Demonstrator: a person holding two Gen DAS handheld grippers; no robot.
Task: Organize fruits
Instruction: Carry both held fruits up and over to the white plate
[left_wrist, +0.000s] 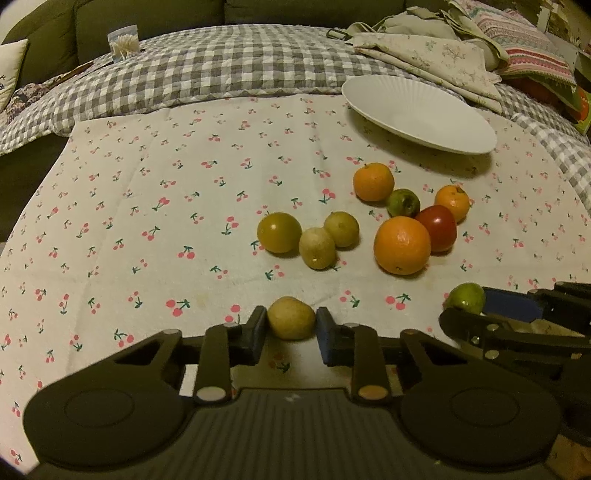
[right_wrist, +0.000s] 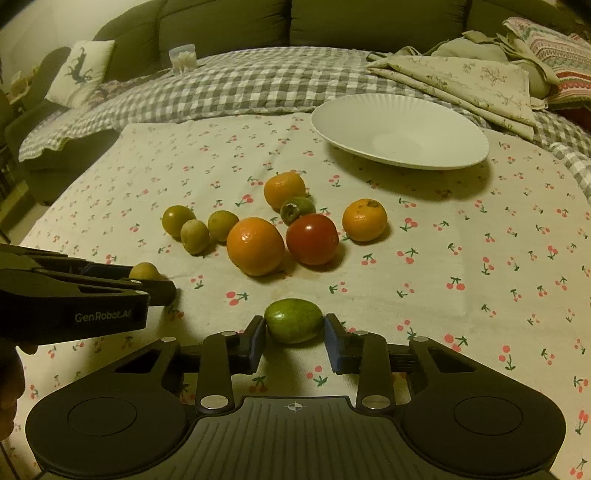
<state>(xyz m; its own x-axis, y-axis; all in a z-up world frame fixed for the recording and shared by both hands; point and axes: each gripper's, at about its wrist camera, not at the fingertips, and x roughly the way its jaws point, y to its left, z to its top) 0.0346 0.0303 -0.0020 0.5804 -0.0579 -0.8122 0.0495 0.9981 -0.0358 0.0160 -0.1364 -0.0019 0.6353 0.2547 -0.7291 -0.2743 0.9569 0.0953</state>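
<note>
Tongs (left_wrist: 291, 328) (right_wrist: 294, 326) clamp fruit (left_wrist: 291, 318) (right_wrist: 293, 320) (one each).

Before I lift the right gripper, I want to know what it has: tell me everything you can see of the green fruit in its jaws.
The green fruit is a smooth, glossy oval, bright green with a yellower patch on top and a small dark mark at its left end. It lies on its side on the cherry cloth, long axis across the right gripper, whose blue-padded jaws press on both ends. It sits apart from the other fruit.

Glossy tomato (right_wrist: 312, 239), matt cotton cloth (right_wrist: 480, 295)
</note>
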